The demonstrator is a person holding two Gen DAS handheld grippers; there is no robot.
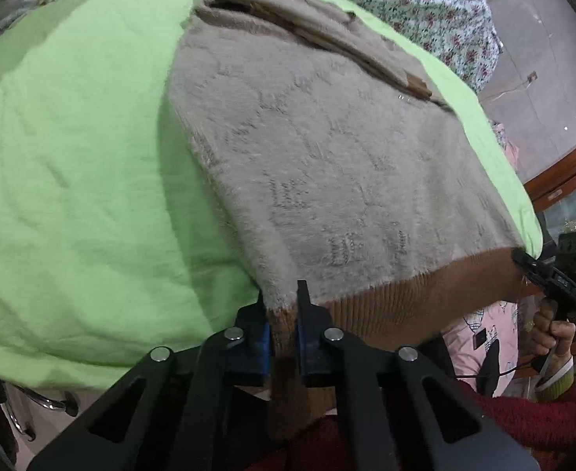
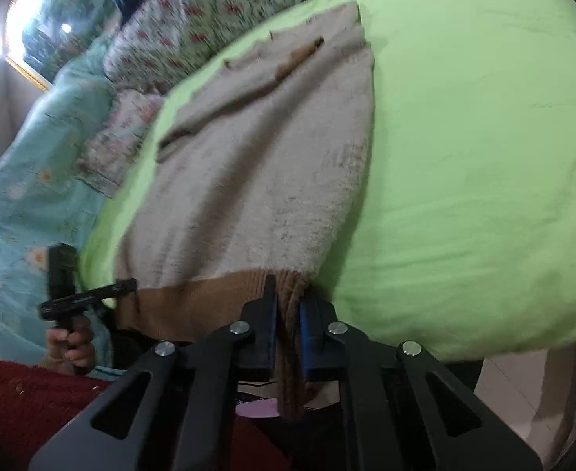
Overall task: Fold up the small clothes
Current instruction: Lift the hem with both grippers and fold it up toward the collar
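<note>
Two grippers clamp the brown ribbed hem of a fuzzy beige sweater that lies flat on a light green blanket. In the left wrist view, the left gripper has its jaws pressed tight on the hem's left corner, with the brown knit pinched between the blue pads and a strip of it hanging down behind them. Far to the right in that view, the right gripper meets the hem's other corner, and a hand grips its handle. In the right wrist view, the right gripper is likewise squeezed shut on the hem's right corner, the ribbing bunched between its pads. The left gripper shows at the left there, touching the hem's far corner, with a hand below it. A sleeve of the sweater lies folded across the upper part. Floral bedding sits beyond the blanket, and a dark red fuzzy sleeve fills the lower left corner.
</note>
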